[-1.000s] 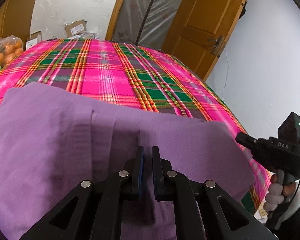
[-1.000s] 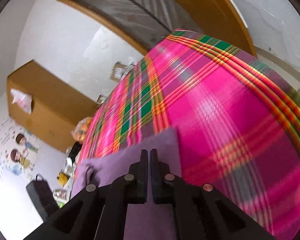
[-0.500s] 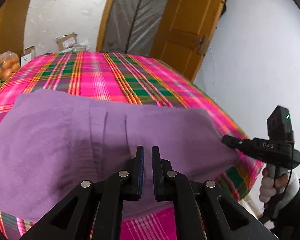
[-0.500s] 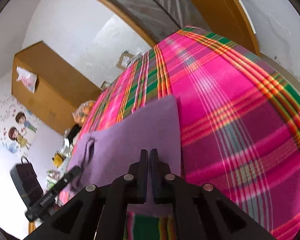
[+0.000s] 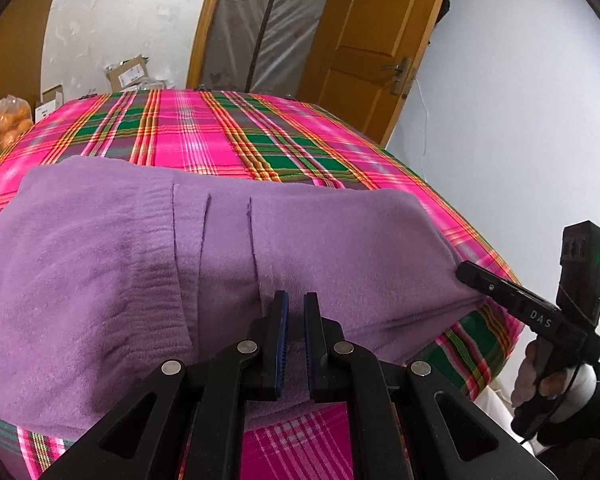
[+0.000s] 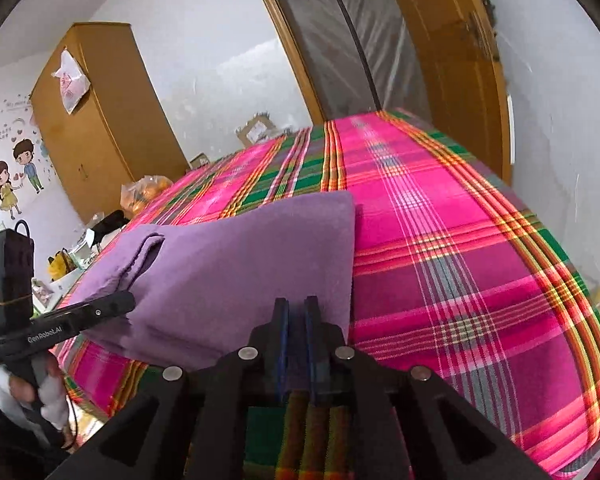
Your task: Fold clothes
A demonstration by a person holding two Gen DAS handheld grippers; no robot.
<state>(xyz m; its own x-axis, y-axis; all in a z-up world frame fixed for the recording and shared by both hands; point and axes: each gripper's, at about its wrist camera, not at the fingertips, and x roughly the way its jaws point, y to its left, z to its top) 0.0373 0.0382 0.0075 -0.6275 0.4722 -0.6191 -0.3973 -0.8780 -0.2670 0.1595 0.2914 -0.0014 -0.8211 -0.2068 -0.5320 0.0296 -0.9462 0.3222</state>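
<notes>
- Purple knit garment (image 5: 260,264), soft and fleecy with a ribbed band, lies folded across the near edge of a bed covered in a pink, green and orange plaid cloth (image 5: 228,136).
- Its near hem runs along the bed's front edge, its right end toward the front right corner, in the left wrist view.
- The left gripper (image 5: 294,304), black with blue-lined pads, is pinched on the garment's near hem; purple fabric fills the narrow slot between its fingers.
- The right gripper (image 6: 296,308), seen from its own camera, sits at the garment's near right corner, its jaws opening; a strip of purple fabric lies between the pads, and whether they press it cannot be told.
- From the left wrist view, the right gripper's tip (image 5: 466,272) touches the garment's right end, a white-gloved hand (image 5: 540,376) on its handle.
- From the right wrist view, the left gripper (image 6: 120,304) meets the garment's left end, where a loose fold stands up.
- A wooden wardrobe (image 6: 96,120) and a wooden door (image 5: 372,48) stand beyond the bed.
</notes>
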